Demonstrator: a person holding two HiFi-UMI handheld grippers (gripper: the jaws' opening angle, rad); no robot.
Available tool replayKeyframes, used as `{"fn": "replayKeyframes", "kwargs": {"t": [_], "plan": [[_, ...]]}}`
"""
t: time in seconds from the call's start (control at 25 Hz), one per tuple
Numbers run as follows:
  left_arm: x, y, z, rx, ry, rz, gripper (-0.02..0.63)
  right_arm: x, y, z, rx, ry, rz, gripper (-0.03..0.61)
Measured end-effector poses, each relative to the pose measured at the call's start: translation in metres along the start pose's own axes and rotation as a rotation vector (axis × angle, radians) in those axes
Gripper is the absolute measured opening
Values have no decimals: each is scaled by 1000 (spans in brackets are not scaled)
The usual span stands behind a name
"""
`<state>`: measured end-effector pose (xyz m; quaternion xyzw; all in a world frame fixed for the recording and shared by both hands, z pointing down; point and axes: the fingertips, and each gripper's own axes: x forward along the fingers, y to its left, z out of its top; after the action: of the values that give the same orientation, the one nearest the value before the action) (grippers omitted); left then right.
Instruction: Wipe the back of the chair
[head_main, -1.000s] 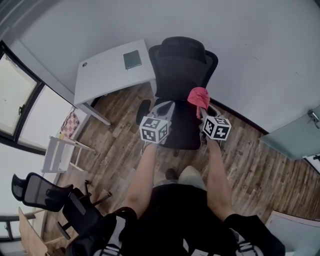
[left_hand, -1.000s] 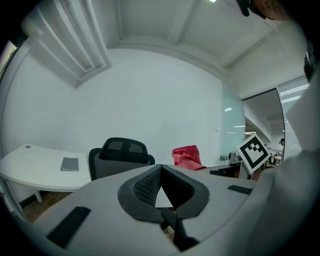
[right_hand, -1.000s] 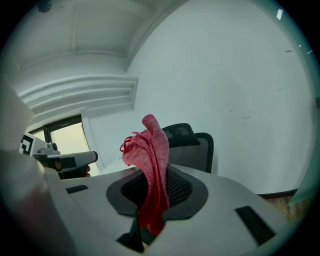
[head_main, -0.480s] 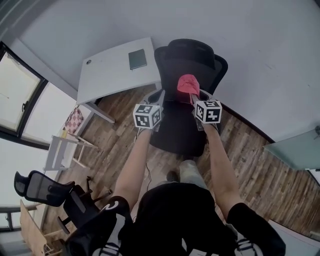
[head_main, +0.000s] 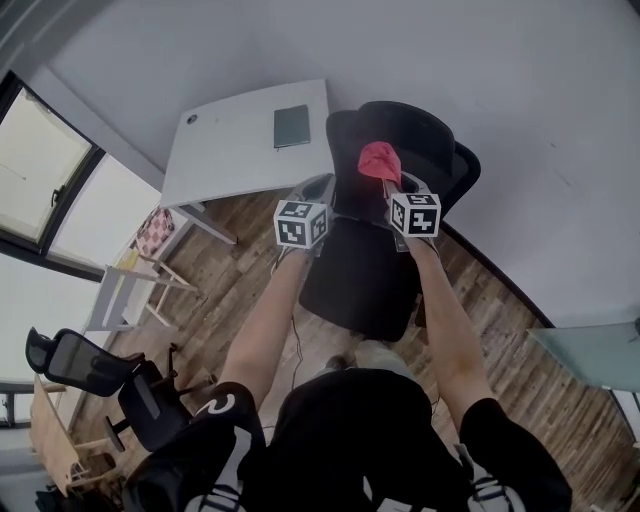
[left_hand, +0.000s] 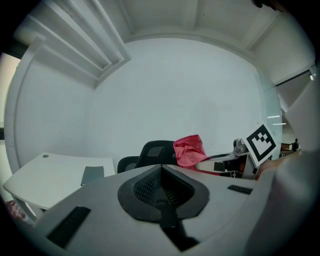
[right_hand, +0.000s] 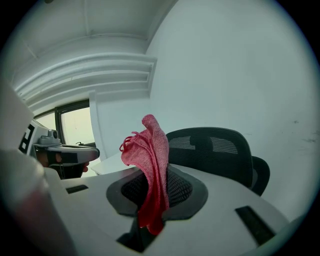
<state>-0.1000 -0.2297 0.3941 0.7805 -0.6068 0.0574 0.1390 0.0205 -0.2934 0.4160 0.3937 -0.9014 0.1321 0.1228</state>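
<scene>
Wood floor (head_main: 232, 292): two black chairs (head_main: 405, 140), one red cloth (right_hand: 150, 150) in right tongs (right_hand: 154, 196).

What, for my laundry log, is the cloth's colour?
Pinkish red cloth, clearest in the right gripper view.

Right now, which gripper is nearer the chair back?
Right. The right gripper is in front of the chair back, cloth raised toward it; the left gripper sits aside, by the desk.

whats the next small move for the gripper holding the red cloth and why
Probably ease the right gripper forward until the red cloth meets the chair back. Its jaws are shut on the cloth, which appears not to touch the mesh yet.
</scene>
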Motion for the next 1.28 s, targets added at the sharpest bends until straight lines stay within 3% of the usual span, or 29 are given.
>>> {"fn": "replayKeyframes", "kwargs": {"t": [0.32,0.6,0.84,1.28], "plan": [[47,36,18,5,-37,63,25,79,-33,7,8,33,25,78],[69,54,20,14,-29,70,25,125,-39,11,18,49,38,78],[87,74,16,9,-6,-4,25,157,-30,8,24,66,-5,78],[123,96,19,70,60,-213,25,172,-60,14,109,67,-215,78]]}}
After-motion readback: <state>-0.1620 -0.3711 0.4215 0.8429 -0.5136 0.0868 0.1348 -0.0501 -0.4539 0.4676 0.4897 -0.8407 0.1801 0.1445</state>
